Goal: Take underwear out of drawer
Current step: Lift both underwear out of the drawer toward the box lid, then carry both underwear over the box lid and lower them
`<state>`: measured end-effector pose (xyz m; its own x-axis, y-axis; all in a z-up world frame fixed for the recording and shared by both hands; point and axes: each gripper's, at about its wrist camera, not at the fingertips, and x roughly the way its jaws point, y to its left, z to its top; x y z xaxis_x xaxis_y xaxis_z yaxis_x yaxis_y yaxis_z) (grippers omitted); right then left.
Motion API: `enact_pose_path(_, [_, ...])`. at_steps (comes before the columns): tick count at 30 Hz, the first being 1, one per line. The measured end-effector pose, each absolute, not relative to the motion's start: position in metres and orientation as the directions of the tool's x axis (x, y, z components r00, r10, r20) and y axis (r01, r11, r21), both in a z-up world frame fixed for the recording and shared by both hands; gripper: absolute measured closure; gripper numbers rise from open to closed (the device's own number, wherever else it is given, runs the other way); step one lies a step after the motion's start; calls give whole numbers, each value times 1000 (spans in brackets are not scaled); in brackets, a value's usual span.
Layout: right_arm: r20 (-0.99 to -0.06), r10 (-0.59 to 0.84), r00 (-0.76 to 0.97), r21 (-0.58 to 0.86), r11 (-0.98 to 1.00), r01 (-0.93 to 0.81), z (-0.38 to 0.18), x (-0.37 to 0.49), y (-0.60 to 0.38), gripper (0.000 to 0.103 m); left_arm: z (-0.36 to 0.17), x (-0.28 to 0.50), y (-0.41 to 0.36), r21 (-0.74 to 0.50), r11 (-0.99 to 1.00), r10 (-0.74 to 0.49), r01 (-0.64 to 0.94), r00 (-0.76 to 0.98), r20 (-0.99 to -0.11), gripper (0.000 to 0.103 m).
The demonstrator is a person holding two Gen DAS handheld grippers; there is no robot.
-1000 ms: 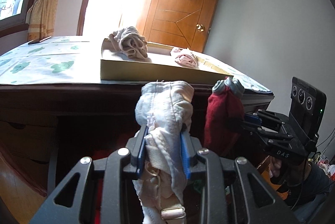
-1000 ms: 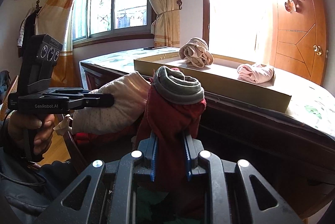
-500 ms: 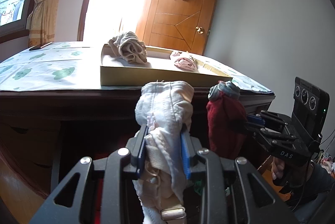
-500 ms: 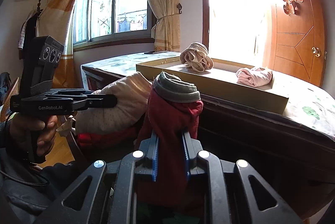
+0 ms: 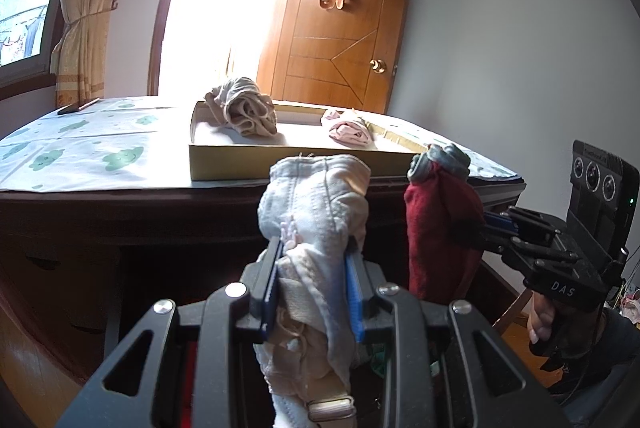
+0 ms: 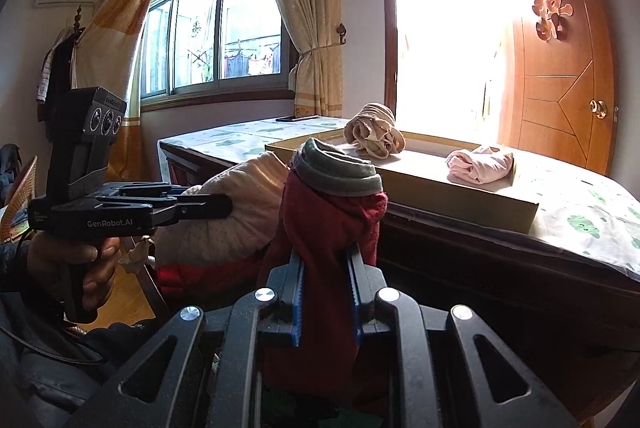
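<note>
A pale cream and blue undergarment (image 5: 316,212) is being pinched between the blue pads of the left gripper (image 5: 312,268), its jaws drawn in tight on the cloth, with the bunched top standing above the fingertips and a strap end hanging below. A dark red undergarment with a grey waistband (image 6: 332,224) is being clamped the same way in the right gripper (image 6: 326,268), nearly closed around the fabric. Both pieces are being held in the air in front of the dark wooden desk (image 5: 120,216), just below its edge. On the desk top, a shallow cardboard tray (image 5: 280,164) is being occupied by a beige bundle (image 5: 244,108) and a pink bundle (image 5: 350,130), well apart.
</note>
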<state>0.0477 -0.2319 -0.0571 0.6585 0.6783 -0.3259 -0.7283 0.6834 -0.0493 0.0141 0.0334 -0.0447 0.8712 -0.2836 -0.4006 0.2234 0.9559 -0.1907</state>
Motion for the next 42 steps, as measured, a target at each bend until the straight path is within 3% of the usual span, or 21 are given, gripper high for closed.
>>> enact_pose_path(42, [-187, 702, 687, -66, 689, -722, -31, 25, -243, 84, -26, -10, 27, -106, 972, -230, 209, 934, -273, 77])
